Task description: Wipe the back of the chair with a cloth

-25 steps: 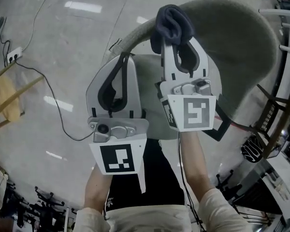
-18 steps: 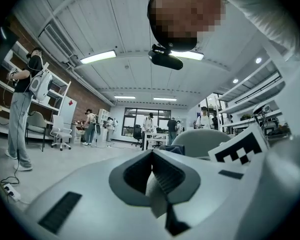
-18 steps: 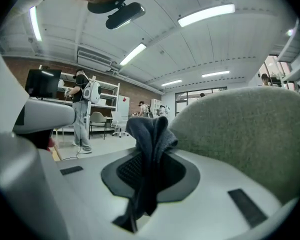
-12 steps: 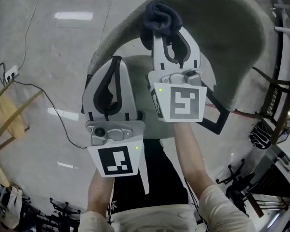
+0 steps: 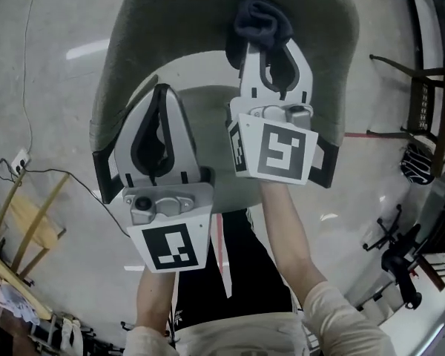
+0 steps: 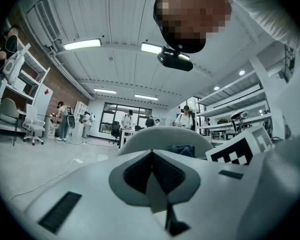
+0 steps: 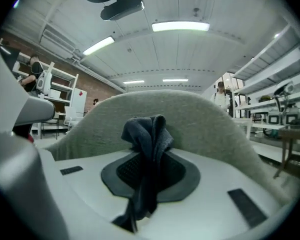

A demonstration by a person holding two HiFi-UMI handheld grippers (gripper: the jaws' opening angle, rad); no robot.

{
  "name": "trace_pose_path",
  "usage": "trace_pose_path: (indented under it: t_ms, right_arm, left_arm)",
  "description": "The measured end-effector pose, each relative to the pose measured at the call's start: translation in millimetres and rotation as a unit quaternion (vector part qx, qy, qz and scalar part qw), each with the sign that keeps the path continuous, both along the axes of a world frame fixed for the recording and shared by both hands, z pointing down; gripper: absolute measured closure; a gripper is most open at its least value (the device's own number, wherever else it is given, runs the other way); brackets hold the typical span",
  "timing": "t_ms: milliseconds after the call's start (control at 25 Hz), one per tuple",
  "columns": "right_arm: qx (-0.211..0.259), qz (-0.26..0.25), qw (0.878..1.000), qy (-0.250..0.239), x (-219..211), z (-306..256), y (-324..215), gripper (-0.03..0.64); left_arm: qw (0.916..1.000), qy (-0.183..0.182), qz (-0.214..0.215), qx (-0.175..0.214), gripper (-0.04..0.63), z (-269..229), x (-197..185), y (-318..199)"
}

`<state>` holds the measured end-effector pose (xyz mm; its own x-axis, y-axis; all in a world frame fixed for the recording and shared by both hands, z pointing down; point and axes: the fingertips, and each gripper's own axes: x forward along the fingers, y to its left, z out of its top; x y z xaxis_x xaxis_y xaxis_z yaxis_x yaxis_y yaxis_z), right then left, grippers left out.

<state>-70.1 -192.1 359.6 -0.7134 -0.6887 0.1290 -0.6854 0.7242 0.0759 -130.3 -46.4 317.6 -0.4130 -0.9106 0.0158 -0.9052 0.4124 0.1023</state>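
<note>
At chair back point(image 5: 170, 21) — right claw point(image 5: 270, 47) pinching cloth point(image 5: 261, 21) | left claw point(image 5: 160, 93) pressed together, empty

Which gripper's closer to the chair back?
Right. The right gripper, shut on the dark cloth, is up at the chair back; the left gripper sits lower, short of it.

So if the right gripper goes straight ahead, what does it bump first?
Probably the chair back. The right gripper is shut on the dark cloth, which sticks out past its tips, so the cloth would touch the grey back first. The gap is hard to judge.
</note>
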Motion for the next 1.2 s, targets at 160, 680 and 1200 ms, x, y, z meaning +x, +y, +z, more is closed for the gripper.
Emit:
trace_pose_path:
  t_ms: [160, 680, 1200]
  right_arm:
    - [-0.005, 0.058, 0.998, -0.004, 40, 2, -17, 0.557]
    - [-0.002, 0.17, 0.985, -0.003, 123, -8, -24, 0.557]
    - [-0.007, 0.079, 0.996, -0.031, 94, -13, 3, 0.557]
  left_arm:
    - [0.9993, 0.0, 0.038, -0.001, 0.581, 3, 22, -24]
    - [0.9935, 0.012, 0.113, 0.01, 0.581, 3, 67, -57]
    - [0.9986, 0.011, 0.051, 0.012, 0.58, 7, 35, -22]
